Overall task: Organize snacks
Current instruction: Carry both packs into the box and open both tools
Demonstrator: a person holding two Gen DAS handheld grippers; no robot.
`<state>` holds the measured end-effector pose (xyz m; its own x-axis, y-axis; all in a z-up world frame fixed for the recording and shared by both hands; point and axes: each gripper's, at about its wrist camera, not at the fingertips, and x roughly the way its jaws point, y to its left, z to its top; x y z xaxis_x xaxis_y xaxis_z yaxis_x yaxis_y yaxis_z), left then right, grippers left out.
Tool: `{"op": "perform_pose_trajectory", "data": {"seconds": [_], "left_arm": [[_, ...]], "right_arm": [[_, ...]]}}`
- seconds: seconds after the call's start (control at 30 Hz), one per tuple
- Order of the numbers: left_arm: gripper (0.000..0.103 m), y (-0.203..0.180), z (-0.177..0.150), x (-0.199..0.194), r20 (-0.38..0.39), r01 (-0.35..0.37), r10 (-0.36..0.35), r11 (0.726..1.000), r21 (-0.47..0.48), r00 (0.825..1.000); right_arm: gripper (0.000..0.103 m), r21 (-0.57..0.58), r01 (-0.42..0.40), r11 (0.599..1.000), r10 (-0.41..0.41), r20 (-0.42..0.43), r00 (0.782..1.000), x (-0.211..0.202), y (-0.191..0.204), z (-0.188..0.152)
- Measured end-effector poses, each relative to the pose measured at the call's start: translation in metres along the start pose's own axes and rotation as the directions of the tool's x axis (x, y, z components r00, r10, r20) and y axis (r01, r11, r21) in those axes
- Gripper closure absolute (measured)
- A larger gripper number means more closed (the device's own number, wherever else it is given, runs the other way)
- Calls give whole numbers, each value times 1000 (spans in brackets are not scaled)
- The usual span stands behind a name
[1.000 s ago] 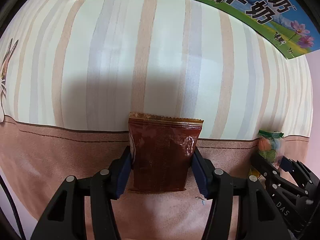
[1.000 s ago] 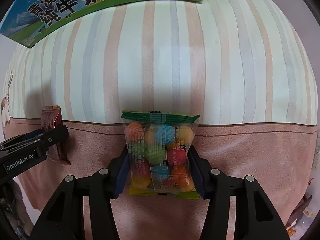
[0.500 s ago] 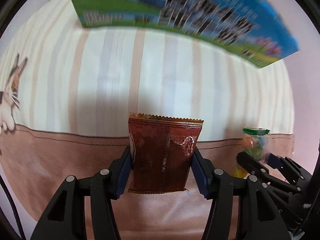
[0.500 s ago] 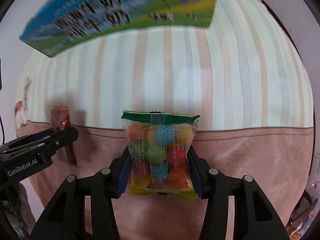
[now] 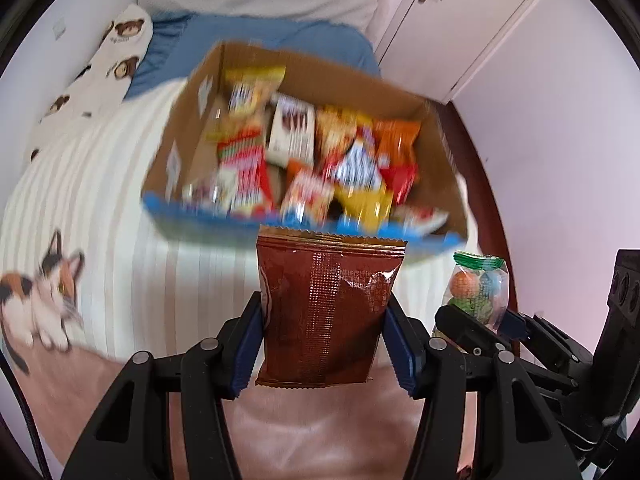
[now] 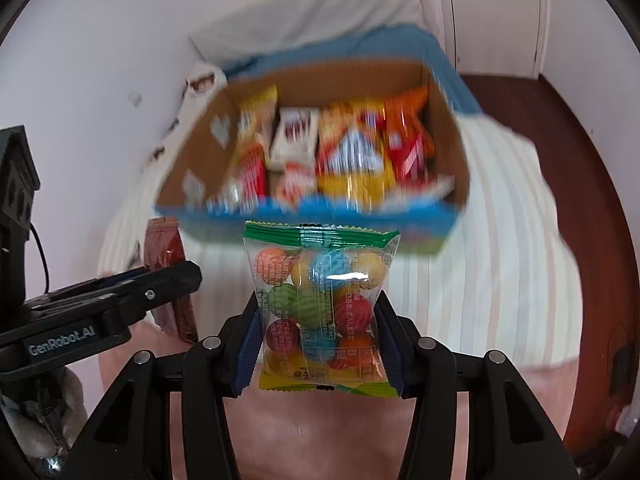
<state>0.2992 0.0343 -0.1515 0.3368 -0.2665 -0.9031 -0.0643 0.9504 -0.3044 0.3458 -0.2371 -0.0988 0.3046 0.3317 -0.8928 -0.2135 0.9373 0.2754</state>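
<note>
- Since the earlier frame, both views have tilted up from the striped cover to bring in the open cardboard box (image 5: 436, 184) and the room; the box's blue printed wall, formerly along the upper edge, now lies mid-frame, motion-blurred.
- Brown foil packet (image 5: 326, 312): flat, crinkled, serrated top seal; upright at lower centre of the left wrist view, clamped between the blue pads of the left gripper (image 5: 324, 346).
- Clear candy bag (image 6: 322, 308): glossy film with a green top seal, filled with ribbed multicoloured balls; upright at lower centre of the right wrist view, pinched by the right gripper (image 6: 320, 344).
- Each gripper appears in the other's view: the right one with its bag at the right edge, the left one with its packet at the left edge.
- Box: plain brown inner walls, packed with red, yellow, orange and white snack packets (image 5: 304, 160), blurred; it stands above both held packets in frame.
- Bedcover (image 5: 120, 200): cream with pale stripes, a pink band below and a printed calico cat (image 5: 38, 296) at left.
- Upper frame: blue sheet (image 5: 256, 36), bear-print pillow (image 5: 116, 48), white walls, cupboard doors (image 5: 468, 12); dark wood floor (image 6: 560, 128) at right.
</note>
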Motion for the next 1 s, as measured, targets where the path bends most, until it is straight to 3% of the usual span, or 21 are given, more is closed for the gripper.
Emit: {"op": "perform_pose_trajectory", "data": {"seconds": [0.13, 0.23, 0.47, 0.73, 0.8, 0.87, 0.9, 0.93, 1.0], "left_arm": [[49, 2, 41, 1, 25, -21, 20, 1000, 9, 999], [49, 11, 74, 17, -15, -20, 20, 1000, 0, 1000], [49, 29, 141, 66, -95, -72, 72, 997, 3, 993], [48, 46, 170, 128, -235, -83, 79, 997, -8, 969], [42, 52, 171, 143, -271, -90, 82, 996, -20, 959], [25, 55, 168, 152, -272, -129, 125, 992, 3, 954], [14, 55, 167, 154, -269, -136, 133, 991, 8, 954], [10, 56, 165, 157, -271, -136, 133, 991, 9, 953], [10, 57, 162, 160, -273, -136, 133, 991, 8, 953]], "right_arm": [[49, -25, 14, 1000, -13, 52, 999, 2, 1, 39], [49, -25, 10, 1000, -9, 55, 998, 18, -2, 70], [49, -18, 1, 1000, -1, -14, 1000, 72, -5, 128], [47, 15, 23, 1000, -21, -118, 993, 142, -19, 163], [30, 19, 23, 1000, -20, -150, 989, 156, -24, 166], [10, 13, 41, 999, -38, -182, 983, 168, -28, 169], [8, 10, 48, 999, -45, -186, 982, 171, -29, 168], [8, 6, 63, 998, -61, -188, 980, 174, -30, 168], [6, -8, 81, 997, -81, -203, 976, 178, -33, 167]]}}
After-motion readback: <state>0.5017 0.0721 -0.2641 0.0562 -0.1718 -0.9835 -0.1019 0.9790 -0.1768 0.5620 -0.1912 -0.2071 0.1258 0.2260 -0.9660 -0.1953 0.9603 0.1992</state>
